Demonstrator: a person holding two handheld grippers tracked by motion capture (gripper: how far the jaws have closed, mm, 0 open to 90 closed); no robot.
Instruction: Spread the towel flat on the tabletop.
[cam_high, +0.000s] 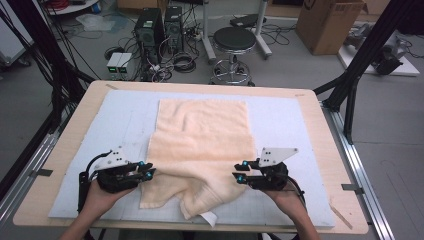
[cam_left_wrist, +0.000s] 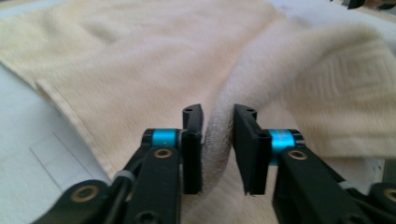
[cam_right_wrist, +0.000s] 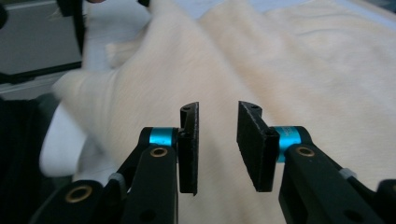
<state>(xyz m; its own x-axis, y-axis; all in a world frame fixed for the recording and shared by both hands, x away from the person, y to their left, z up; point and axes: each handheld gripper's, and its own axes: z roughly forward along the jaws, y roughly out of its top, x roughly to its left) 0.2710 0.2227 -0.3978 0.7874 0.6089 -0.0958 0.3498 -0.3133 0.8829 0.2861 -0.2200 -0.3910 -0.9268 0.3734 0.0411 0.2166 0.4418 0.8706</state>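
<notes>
Now a cream towel (cam_high: 202, 145) lies on the pale mat (cam_high: 280, 125) that covers the wooden surface (cam_high: 70, 150), its far part spread flat and its near edge rumpled and folded over itself, with a white label corner poking out at the front. The left tongs (cam_high: 148, 171) sit at the towel's near left edge; in the left gripper view a raised fold of the towel (cam_left_wrist: 219, 135) stands between the jaws, touching the left pad (cam_left_wrist: 192, 149), while a gap shows at the right pad, so the jaws stand narrowly apart around the cloth without pinching it. The right tongs (cam_high: 239, 172) sit at the towel's near right side; in the right gripper view the right tongs (cam_right_wrist: 217, 144) show jaws parted a little with nothing between them, the towel (cam_right_wrist: 299, 79) lying beyond and beneath. A person's hands hold both tongs from the near edge.
</notes>
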